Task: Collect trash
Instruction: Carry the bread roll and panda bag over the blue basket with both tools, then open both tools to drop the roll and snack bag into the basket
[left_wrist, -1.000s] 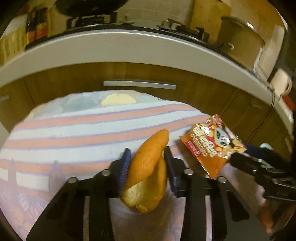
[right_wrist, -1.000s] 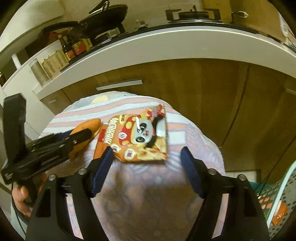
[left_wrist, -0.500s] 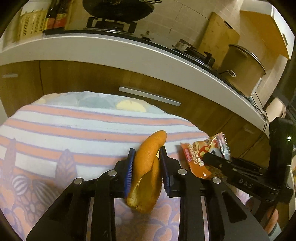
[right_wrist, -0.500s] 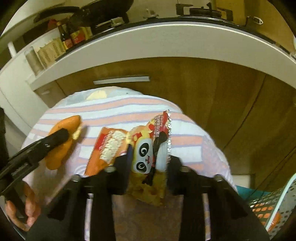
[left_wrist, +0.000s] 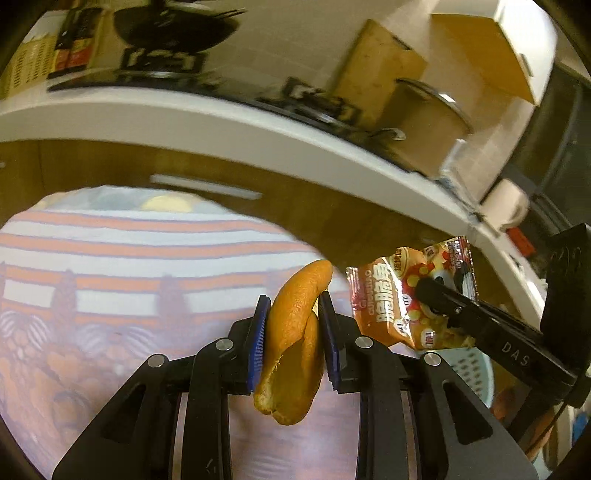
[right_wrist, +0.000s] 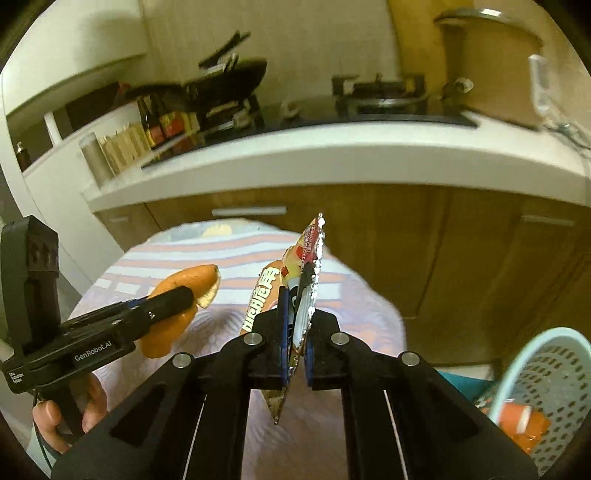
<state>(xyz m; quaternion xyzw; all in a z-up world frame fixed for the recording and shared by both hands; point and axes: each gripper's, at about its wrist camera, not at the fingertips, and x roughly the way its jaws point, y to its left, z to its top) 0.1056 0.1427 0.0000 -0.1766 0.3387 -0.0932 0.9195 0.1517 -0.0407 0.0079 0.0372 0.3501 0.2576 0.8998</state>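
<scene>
Jaws clamped (both pairs), one orange peel (left_wrist: 293, 332), one snack wrapper (right_wrist: 295, 295)

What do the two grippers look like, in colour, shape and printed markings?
Both are black plastic tools with silver screws on their linkage bars and blue ribbed pads inside the fingers. The left gripper carries white lettering "GenRobot.AI" on its side and has a pistol-style handle. The right gripper shows the letters "DAS" and a boxy black block at its rear.
</scene>
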